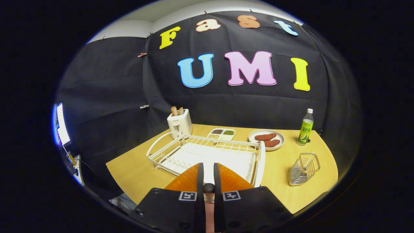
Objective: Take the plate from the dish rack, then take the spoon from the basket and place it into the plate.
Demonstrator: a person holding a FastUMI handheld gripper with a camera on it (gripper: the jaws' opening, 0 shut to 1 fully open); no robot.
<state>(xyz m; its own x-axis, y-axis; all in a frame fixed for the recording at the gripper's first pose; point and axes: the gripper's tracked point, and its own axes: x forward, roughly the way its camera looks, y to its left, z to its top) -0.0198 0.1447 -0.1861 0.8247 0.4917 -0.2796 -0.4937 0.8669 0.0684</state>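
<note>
My gripper hangs over the near edge of the wooden table, its two fingers close together. Between them sits the spoon: a dark rounded end with a pale pink stem running back toward me, and both fingers press on it. Right under the fingers lies an orange plate, showing on either side of them, just in front of the white wire dish rack. The rack holds no dishes. The small wire basket stands to the right of the rack with nothing visible in it.
Beyond the rack stand a white toaster with toast in it, a small divided tray, a white plate of brown food and a green-labelled bottle. A lit screen is off the table to the left.
</note>
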